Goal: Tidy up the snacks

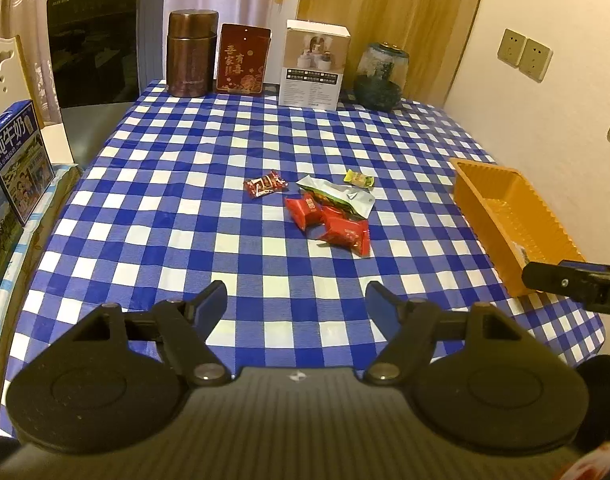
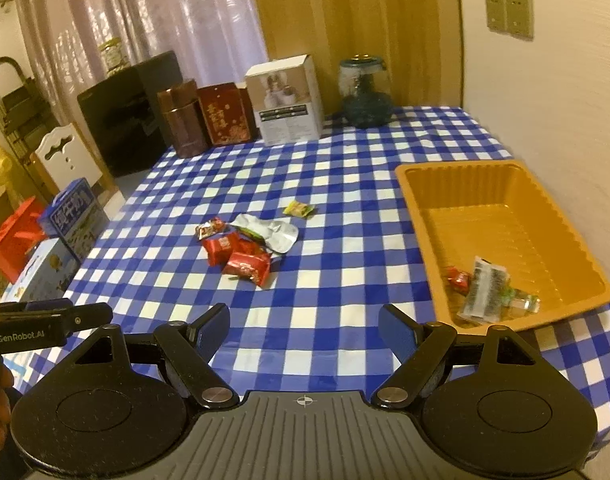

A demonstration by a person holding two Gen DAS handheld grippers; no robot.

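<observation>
Both grippers hovered over the checkered counter, holding nothing. Left gripper: jaws spread wide. Right gripper: jaws spread wide as well.

Loose snacks sat mid-counter: two red packets touching and partly overlapping, a silver-green pouch tucked against them, a small red candy just to their left, a yellow-green candy a bit apart behind. Orange tray sat at the right edge with a few wrappers already in its near corner.

Judged step: next pick from the pile, drop in tray. The right gripper was nearer the tray, so probably use it. Take the nearest red packet first; come down on it from above, jaws straddling its short side, clear of the overlapping neighbour. Risks: foil slipping, or dragging the pouch along.
</observation>
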